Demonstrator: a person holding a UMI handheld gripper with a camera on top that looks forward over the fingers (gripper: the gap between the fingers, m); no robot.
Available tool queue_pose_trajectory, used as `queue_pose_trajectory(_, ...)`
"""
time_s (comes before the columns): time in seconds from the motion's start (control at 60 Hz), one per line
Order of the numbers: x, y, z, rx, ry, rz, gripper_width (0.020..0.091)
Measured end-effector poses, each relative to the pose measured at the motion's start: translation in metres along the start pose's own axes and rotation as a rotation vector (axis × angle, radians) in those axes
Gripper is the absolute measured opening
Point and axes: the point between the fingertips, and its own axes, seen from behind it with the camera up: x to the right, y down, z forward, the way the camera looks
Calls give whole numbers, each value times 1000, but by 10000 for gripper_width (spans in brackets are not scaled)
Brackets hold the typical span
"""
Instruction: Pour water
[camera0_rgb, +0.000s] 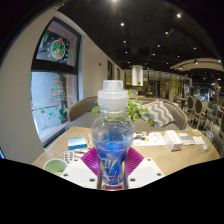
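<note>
A clear plastic water bottle (111, 135) with a white sports cap and a blue label stands upright between my fingers. My gripper (112, 165) is shut on the bottle, its magenta pads (93, 160) pressing against the bottle's lower body on both sides. The bottle is lifted above a light wooden table (160, 155). A small green cup (55, 167) sits on the table, to the left of the fingers and low down.
Papers and a small box (78, 145) lie on the table beyond the bottle. A leafy plant (140, 108) stands behind it. Chairs and a café-like room with a window and a poster lie farther off.
</note>
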Motion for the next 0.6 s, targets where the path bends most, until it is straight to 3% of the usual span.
queue_pose_trajectory(0.3, 33, 80, 20, -98, 25, 9, 296)
queue_pose_trajectory(0.35, 34, 78, 19, -71, 24, 6, 293)
queue_pose_trajectory(0.567, 38, 78, 20, -90, 41, 62, 516)
queue_pose_trajectory(0.6, 39, 81, 19, -114, 43, 78, 579)
